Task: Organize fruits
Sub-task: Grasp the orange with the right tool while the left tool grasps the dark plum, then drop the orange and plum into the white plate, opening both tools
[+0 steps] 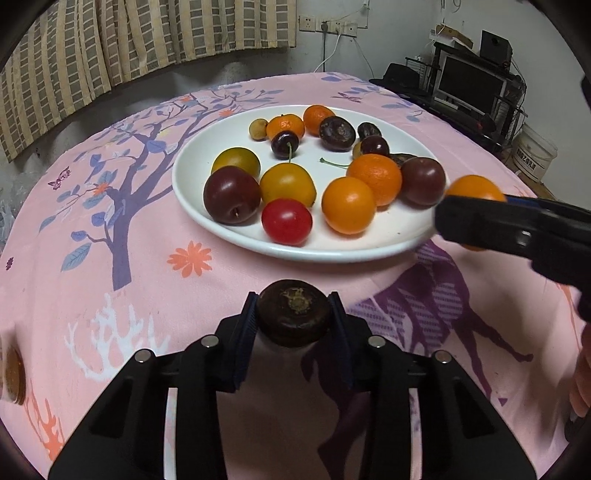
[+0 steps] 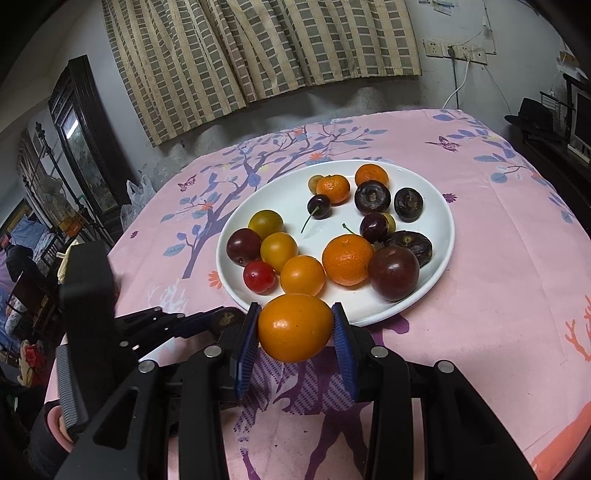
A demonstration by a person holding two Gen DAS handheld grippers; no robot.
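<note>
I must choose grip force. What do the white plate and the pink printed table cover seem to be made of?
Round white plate: probably glazed ceramic, because its surface is smooth and glossy with soft reflections. Pink printed table cover: woven fabric, matte and slightly wrinkled.

I see a pink cloth (image 1: 155, 258) on the table, with purple trees and deer on it. A striped curtain (image 2: 258, 48) hangs on the wall behind. White plugs (image 1: 328, 25) sit on the wall with a white wire. A black hat (image 1: 400, 75) lies near a dark screen (image 1: 471, 83). A white bucket (image 1: 532, 151) stands low.
</note>
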